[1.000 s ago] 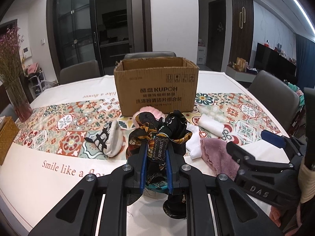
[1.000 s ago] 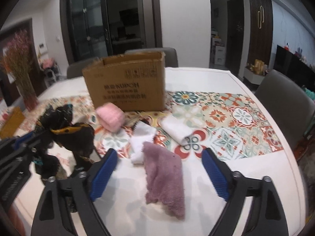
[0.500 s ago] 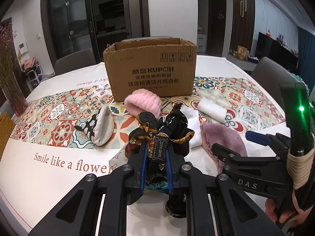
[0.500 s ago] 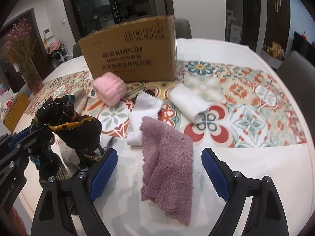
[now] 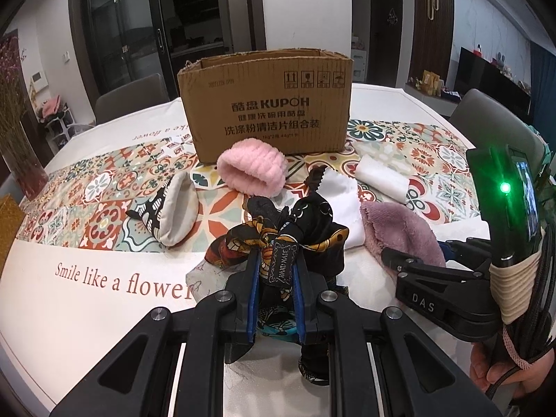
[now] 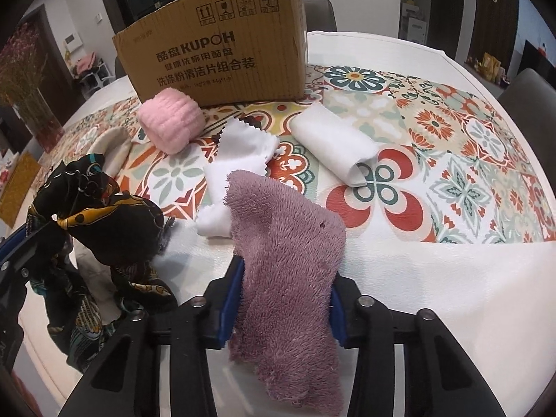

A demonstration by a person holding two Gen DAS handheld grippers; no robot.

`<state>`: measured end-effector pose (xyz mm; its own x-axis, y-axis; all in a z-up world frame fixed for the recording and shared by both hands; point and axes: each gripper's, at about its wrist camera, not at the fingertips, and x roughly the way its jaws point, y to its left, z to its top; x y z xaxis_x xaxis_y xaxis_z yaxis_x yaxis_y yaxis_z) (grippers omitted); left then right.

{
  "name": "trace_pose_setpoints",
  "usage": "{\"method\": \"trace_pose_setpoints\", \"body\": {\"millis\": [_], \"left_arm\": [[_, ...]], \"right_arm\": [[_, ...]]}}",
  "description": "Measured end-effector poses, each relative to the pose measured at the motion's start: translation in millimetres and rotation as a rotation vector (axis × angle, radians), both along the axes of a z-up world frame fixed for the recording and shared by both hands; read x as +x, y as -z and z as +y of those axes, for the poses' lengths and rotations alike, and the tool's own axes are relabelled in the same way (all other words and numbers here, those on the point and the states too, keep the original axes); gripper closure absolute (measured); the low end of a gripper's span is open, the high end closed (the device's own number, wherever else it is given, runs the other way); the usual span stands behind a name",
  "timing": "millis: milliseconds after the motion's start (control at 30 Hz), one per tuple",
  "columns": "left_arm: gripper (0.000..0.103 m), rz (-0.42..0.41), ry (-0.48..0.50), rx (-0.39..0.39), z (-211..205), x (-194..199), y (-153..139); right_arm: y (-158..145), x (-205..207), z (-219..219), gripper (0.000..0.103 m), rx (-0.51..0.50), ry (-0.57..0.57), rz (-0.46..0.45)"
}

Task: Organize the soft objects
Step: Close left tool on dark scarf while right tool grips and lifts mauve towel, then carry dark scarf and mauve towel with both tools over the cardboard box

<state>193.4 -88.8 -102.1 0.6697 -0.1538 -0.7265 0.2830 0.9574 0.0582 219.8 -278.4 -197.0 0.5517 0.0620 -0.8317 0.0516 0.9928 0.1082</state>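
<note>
My left gripper (image 5: 276,260) is shut on a black and gold patterned scarf (image 5: 312,222), bunched up just above the table; the same scarf (image 6: 114,229) sits at the left of the right wrist view. A purple fluffy towel (image 6: 285,222) lies between the blue pads of my right gripper (image 6: 285,271). Its jaws are closing, and the pads touch the towel on both sides and bunch it up. An open cardboard box (image 5: 267,118) stands behind on the patterned table runner.
Before the box lie a pink fluffy roll (image 5: 252,170), a white pinked cloth (image 5: 340,201), a rolled white towel (image 5: 380,177) and a cream pouch (image 5: 173,208). A vase of dried flowers (image 5: 21,160) stands far left. Grey chairs ring the white table (image 6: 451,278).
My right gripper dropped over the purple towel and its wide jaws came together on it. My left gripper sank a little with the scarf still held.
</note>
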Motion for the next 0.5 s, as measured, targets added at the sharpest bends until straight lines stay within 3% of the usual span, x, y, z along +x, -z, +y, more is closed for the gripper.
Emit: {"method": "trace_pose_setpoints", "body": {"millis": [267, 500], "left_arm": [[0.085, 0.014, 0.001, -0.024, 1.8, -1.9, 0.5], [0.085, -0.007, 0.004, -0.053, 5.0, -8.7, -9.7]], "right_arm": [[-10.6, -6.4, -3.0, 0.085, 0.029, -0.007, -0.014], [-29.3, -19.5, -2.4, 0.086, 0.024, 0.004, -0.058]]}}
